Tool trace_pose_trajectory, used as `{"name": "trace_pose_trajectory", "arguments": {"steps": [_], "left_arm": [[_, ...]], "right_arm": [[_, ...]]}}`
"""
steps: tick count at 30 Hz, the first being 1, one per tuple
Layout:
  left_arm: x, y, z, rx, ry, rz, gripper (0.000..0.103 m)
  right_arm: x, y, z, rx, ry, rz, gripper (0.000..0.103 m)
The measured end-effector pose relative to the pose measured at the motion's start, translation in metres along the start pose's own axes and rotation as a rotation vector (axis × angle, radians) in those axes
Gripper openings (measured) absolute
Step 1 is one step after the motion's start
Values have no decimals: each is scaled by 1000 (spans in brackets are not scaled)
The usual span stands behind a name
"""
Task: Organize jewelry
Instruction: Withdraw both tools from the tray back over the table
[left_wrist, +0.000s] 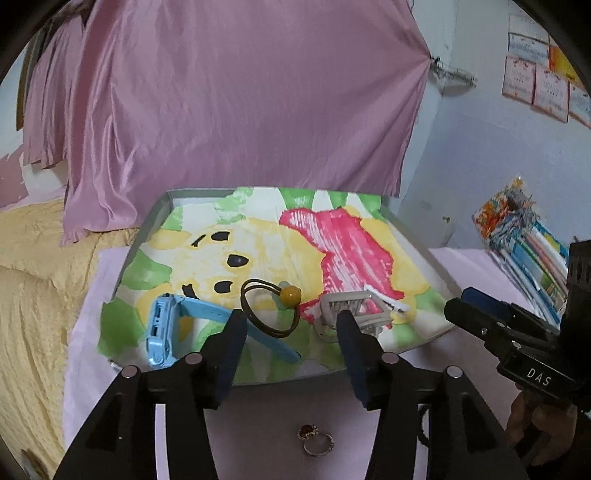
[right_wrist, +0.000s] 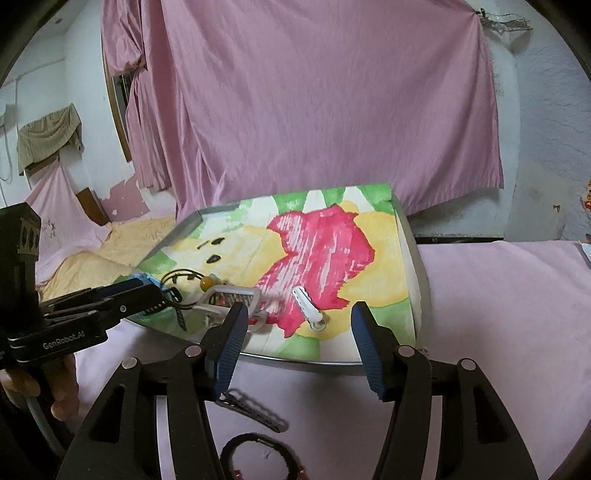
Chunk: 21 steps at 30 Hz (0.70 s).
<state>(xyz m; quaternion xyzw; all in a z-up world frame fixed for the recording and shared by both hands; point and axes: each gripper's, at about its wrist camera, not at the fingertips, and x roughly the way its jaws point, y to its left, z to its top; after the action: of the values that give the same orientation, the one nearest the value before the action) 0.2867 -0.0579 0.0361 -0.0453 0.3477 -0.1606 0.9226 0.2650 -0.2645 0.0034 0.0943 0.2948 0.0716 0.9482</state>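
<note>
A grey tray (left_wrist: 146, 225) lined with a painted paper holds a blue watch (left_wrist: 162, 328), a brown hair tie with a yellow bead (left_wrist: 290, 294), a white claw clip (left_wrist: 354, 308) and a white flat clip (right_wrist: 307, 303). My left gripper (left_wrist: 291, 332) is open and empty above the tray's near edge. My right gripper (right_wrist: 299, 325) is open and empty near the tray's front right. On the pink cloth in front lie two rings (left_wrist: 314, 439), a dark hair clip (right_wrist: 255, 410) and a black bracelet (right_wrist: 255, 458).
The tray (right_wrist: 413, 240) sits on a pink cloth (right_wrist: 498, 295) over a bed. A yellow quilt (left_wrist: 33, 288) lies to the left. A pink curtain (left_wrist: 240, 92) hangs behind. Stacked books (left_wrist: 532, 243) stand at the right.
</note>
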Motion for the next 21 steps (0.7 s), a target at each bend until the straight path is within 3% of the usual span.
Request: {"name": "trace_pose_trajectory", "arguments": {"steps": [1,3,7,9,14,17,21], "left_arm": [[-3,0,0,-1,-10,-1,54],[-14,0,-3,-2,-53,-2,72],[-38,-3,-9,8,-142,7,81],[-51,-6,-14,14,-180,17,92],[-82,-13,-30,33,-290,33,102],[-97,-17,-40,35,-335,39,102],[-108,-19,-53,30,-368,42,102]], "right_arm": [[-5,1,-1,-2,-18,-6,56],[-15,2,-3,2,-53,-7,64],[-38,6,-8,14,-123,-12,66],[-50,7,-12,16,-159,-10,80],[-82,14,-25,-6,-247,-11,86],[-99,16,-34,-14,-292,-12,93],[-119,17,-48,-17,-344,-9,94]]}}
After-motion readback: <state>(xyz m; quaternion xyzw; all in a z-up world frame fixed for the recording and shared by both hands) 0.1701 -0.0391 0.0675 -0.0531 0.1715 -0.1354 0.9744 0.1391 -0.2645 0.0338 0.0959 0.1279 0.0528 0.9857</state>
